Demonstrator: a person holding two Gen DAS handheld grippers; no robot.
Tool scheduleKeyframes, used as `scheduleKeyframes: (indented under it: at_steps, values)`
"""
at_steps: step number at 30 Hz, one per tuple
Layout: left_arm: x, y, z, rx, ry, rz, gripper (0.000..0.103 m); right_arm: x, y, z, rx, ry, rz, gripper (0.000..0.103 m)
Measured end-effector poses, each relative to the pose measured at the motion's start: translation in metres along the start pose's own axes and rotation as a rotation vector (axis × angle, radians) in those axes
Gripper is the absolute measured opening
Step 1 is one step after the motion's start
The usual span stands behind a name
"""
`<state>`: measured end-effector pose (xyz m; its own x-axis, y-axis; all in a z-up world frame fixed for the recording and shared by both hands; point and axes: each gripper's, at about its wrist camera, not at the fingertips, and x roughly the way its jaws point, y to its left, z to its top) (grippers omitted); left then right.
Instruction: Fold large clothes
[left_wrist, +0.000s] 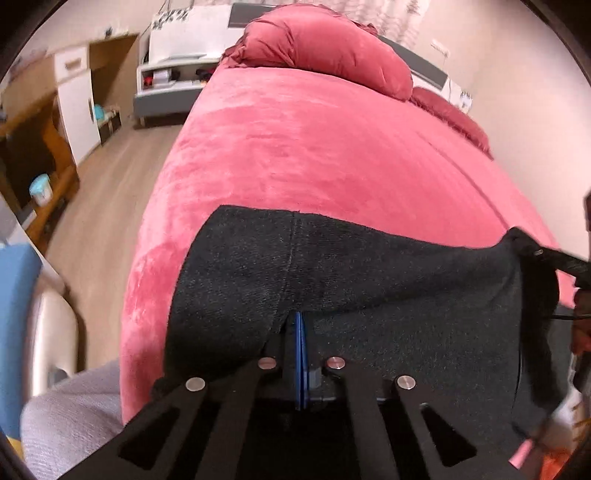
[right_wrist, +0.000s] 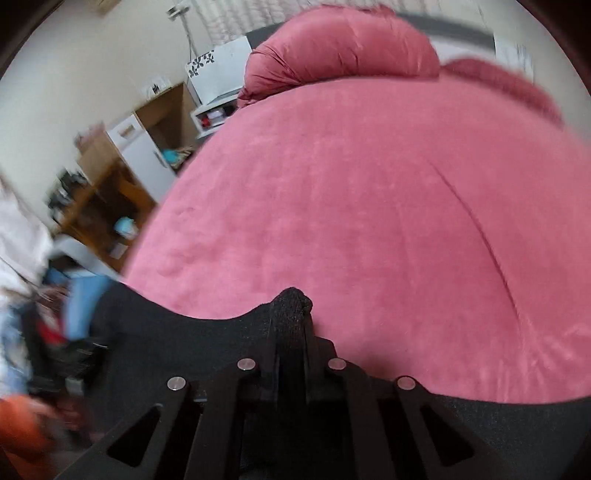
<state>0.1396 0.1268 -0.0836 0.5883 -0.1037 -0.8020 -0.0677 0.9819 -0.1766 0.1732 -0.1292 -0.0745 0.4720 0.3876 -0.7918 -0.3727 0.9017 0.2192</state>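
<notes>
Left wrist view: left claw (left_wrist: 300, 332) clenched on black garment (left_wrist: 369, 280), blue pads pressed together w/ cloth bunched over them. Garment spans across near end of pink bed (left_wrist: 314, 147), its far corner pulled up at right. Pink pillow (left_wrist: 325, 44) at bed's head.

Right wrist view: right claw (right_wrist: 291, 314) clenched on a peak of the garment, fabric sagging to either side above the bed.
</notes>
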Motion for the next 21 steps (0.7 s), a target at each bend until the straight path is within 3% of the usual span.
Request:
scheduleKeyframes:
  at_steps: [2, 4, 5, 6, 7, 10, 13, 17, 21]
  values:
    - [0.001, -0.005, -0.001, 0.050, -0.014, 0.024, 0.004, 0.031, -0.009, -0.012, 0.059, 0.043, -0.047, 0.010]
    - [0.005, -0.005, 0.002, 0.048, -0.008, 0.021, 0.004, 0.037, -0.028, -0.016, 0.182, -0.008, 0.013, 0.017]
    - [0.002, -0.001, 0.007, 0.024, -0.002, 0.016, 0.003, 0.032, -0.033, -0.017, 0.220, -0.023, 0.037, 0.025]
    - [-0.004, -0.001, 0.009, 0.001, -0.008, 0.015, 0.003, 0.023, -0.039, -0.017, 0.255, -0.032, 0.029, 0.038]
    - [-0.012, 0.001, 0.010, -0.027, -0.038, -0.009, 0.004, 0.009, -0.044, -0.020, 0.294, -0.058, 0.007, 0.042]
    - [-0.018, -0.005, 0.015, -0.008, -0.081, -0.033, 0.030, -0.051, -0.059, -0.041, 0.397, -0.235, -0.119, 0.044]
    - [0.000, -0.021, 0.018, 0.111, -0.072, 0.061, 0.033, -0.084, -0.053, -0.060, 0.362, -0.315, -0.129, 0.046]
    - [0.018, -0.029, 0.009, 0.241, -0.093, 0.229, 0.014, -0.074, -0.035, -0.078, 0.272, -0.197, -0.036, 0.046]
    - [0.017, -0.029, 0.001, 0.315, -0.109, 0.270, 0.014, -0.036, -0.034, -0.094, 0.253, -0.102, -0.111, 0.046]
